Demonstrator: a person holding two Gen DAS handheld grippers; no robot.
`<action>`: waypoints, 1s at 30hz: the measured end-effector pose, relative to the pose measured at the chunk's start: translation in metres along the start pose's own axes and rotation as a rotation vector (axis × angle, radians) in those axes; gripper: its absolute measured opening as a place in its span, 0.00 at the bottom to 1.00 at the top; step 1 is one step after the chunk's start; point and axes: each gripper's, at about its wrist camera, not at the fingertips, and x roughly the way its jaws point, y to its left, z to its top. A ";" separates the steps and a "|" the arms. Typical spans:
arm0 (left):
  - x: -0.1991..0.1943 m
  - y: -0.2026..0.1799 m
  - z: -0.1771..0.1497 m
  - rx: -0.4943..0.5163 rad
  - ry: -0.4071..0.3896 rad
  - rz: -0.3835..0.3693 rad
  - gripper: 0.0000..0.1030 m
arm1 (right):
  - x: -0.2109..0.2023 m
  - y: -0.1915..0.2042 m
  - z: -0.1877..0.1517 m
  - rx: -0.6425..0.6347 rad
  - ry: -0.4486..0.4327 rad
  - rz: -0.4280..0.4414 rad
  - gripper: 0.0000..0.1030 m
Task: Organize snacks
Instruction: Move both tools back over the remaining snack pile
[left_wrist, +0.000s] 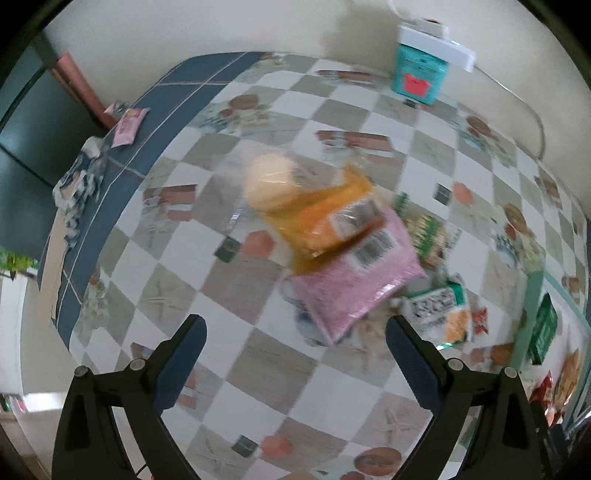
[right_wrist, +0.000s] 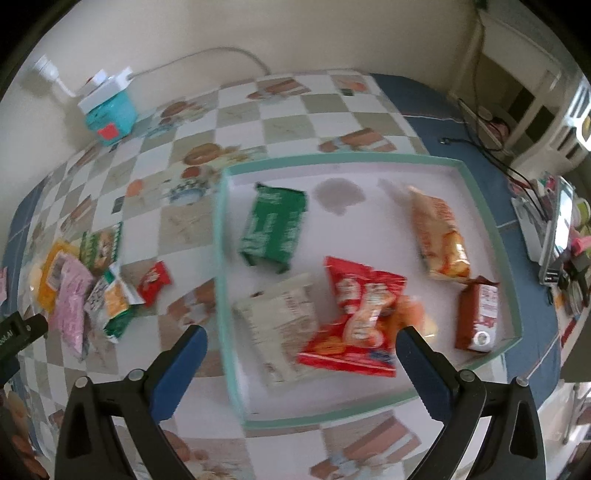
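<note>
Both grippers are held spread and empty: left gripper (left_wrist: 295, 325) near the pink packet (left_wrist: 354, 280), right gripper (right_wrist: 301, 334) over the tray (right_wrist: 513, 266).

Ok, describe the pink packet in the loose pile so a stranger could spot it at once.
Start at the teal-rimmed tray; the loose snack pile lies on the checkered tablecloth beside it. The pink packet sits at the pile's near edge, partly under an orange packet, the only plain pink wrapper among green and red ones.
</note>
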 end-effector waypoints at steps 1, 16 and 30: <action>0.001 0.005 0.001 -0.008 0.000 0.002 0.95 | 0.001 0.008 -0.001 -0.015 0.001 -0.002 1.00; 0.020 0.046 0.016 -0.072 0.037 0.011 0.95 | 0.010 0.073 -0.008 -0.122 0.004 0.012 1.00; 0.036 0.024 0.027 -0.005 0.057 -0.060 0.95 | 0.018 0.112 0.001 -0.203 -0.037 0.072 1.00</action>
